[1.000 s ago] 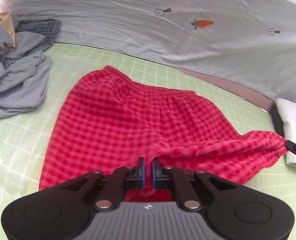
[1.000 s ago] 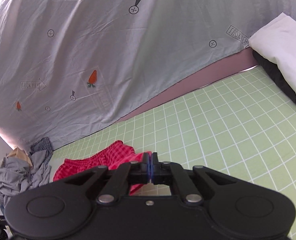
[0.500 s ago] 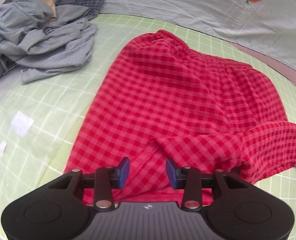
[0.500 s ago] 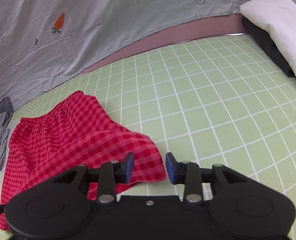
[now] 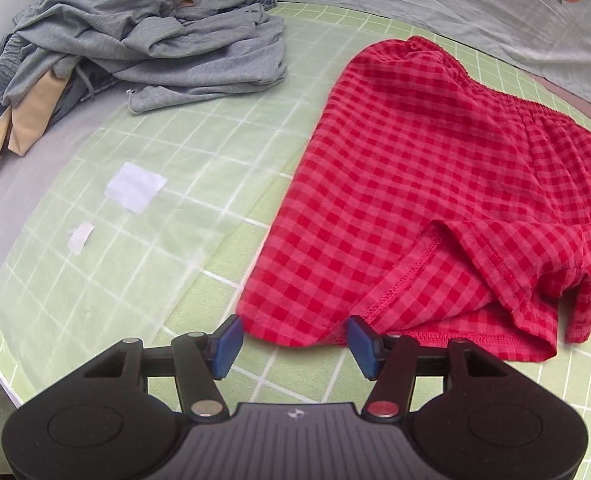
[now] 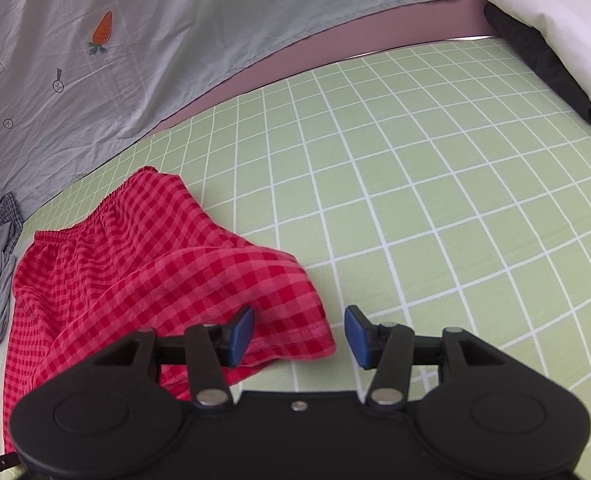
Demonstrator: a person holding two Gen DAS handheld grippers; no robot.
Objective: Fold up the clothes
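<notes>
Nearest the left wrist camera, the left gripper (image 5: 291, 340) hangs with its jaws spread wide and nothing between them, its blue pads (image 5: 226, 340) just short of the near hem of the red shorts (image 5: 435, 200); the hem sits in line with the gap but is not gripped. Nearest the right wrist camera, the right gripper (image 6: 299, 334) is likewise spread wide and empty; its left pad (image 6: 242, 330) overlaps the shorts' (image 6: 143, 280) near corner in the view, though I cannot tell whether it touches the cloth. The shorts lie on the green mat (image 5: 155, 280), elastic waistband at the far end; the leg on the right side is folded over the rest, its stitched hem running on a slant and a loose ruck standing up at the near right corner. Left of the shorts, two white scraps (image 5: 135, 186) lie on the mat, well apart from the cloth. Farther left, a heap of grey clothes (image 5: 155, 40) with a tan piece sticking out lies at the mat's far corner, partly off it; a bit of checked fabric shows behind it. Beyond the mat's far edge lies a grey sheet (image 6: 135, 40) printed with carrots; at the far right of the right view a white pillow (image 6: 555, 20) rests on something black (image 6: 535, 60).
</notes>
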